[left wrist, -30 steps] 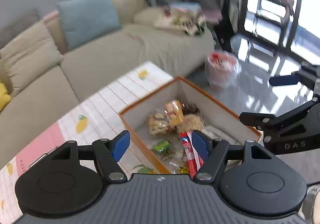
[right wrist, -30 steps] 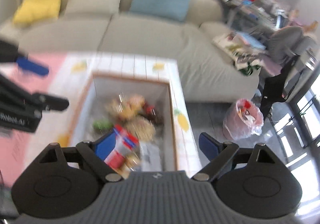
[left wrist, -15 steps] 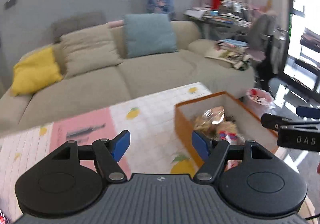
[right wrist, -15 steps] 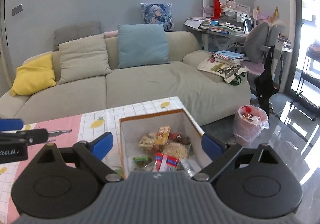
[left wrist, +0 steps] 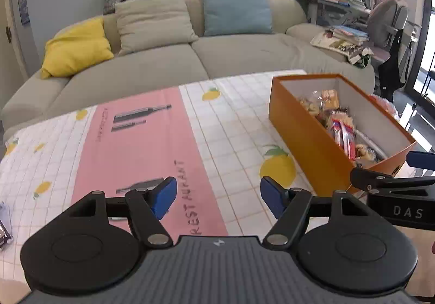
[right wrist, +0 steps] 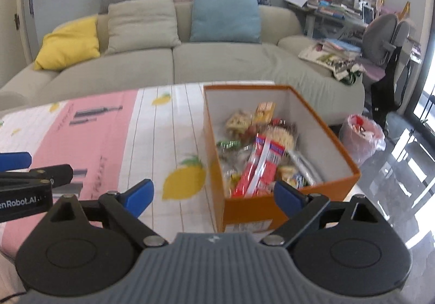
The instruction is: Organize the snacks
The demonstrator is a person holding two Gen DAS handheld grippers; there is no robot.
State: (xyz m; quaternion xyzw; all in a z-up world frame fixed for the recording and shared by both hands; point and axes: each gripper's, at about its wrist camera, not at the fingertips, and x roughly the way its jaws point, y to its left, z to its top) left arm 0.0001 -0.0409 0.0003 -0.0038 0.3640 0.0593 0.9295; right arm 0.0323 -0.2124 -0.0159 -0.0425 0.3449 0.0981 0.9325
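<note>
An orange box (left wrist: 299,138) with white inner walls stands at the right end of the table and holds several snack packets. A red and white packet (right wrist: 261,165) lies on top near its front. My left gripper (left wrist: 217,198) is open over the pink stripe of the cloth, left of the box, with nothing between its fingers. My right gripper (right wrist: 214,198) is open just before the box's (right wrist: 244,218) near left corner, holding nothing. Each gripper also shows in the other's view: the right gripper (left wrist: 394,187) at the right edge, the left gripper (right wrist: 27,176) at the left edge.
A checked tablecloth (left wrist: 141,140) with a pink stripe and lemon prints covers the table. A dark packet (left wrist: 4,230) lies at its left edge. A beige sofa (left wrist: 168,64) with cushions runs behind. A pink bin bag (right wrist: 363,135) stands on the floor to the right.
Both grippers have drawn back from over the box toward the near side of the table. The left one shifted left over the cloth. The right jaws stand a little wider.
</note>
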